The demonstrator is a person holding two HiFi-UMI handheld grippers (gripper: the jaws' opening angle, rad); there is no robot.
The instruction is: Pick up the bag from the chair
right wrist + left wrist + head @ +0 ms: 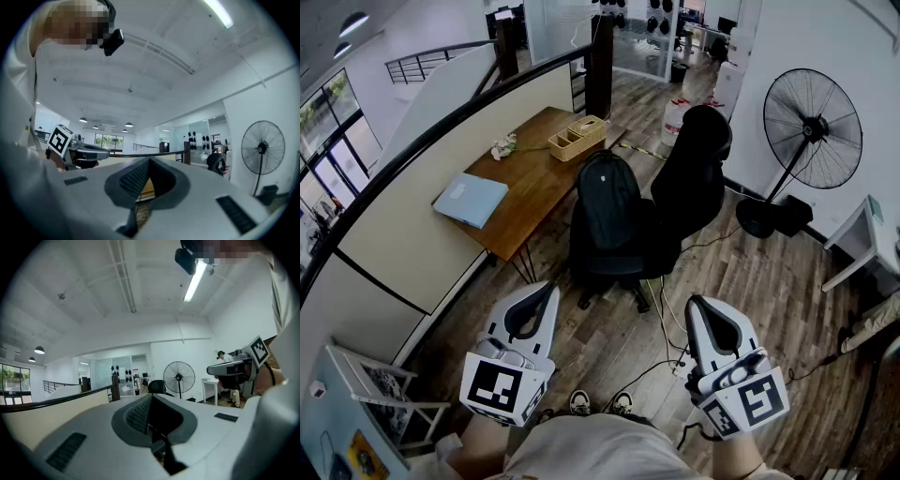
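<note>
Jaws together on left hand-held gripper [542, 292] and right hand-held gripper [699, 304], empty

**Bag on the chair, both grippers held back**

A black bag [607, 199] stands upright on the seat of a black office chair [694, 164], just beside a wooden desk [539, 187]. The desk carries a blue folder [471, 200] and a basket [578, 138]. A standing fan [812, 129] is to the right. The left gripper [546, 292] and right gripper [696, 307] point towards the chair, well apart from it, jaws together and empty, above the wooden floor [750, 281].
</note>
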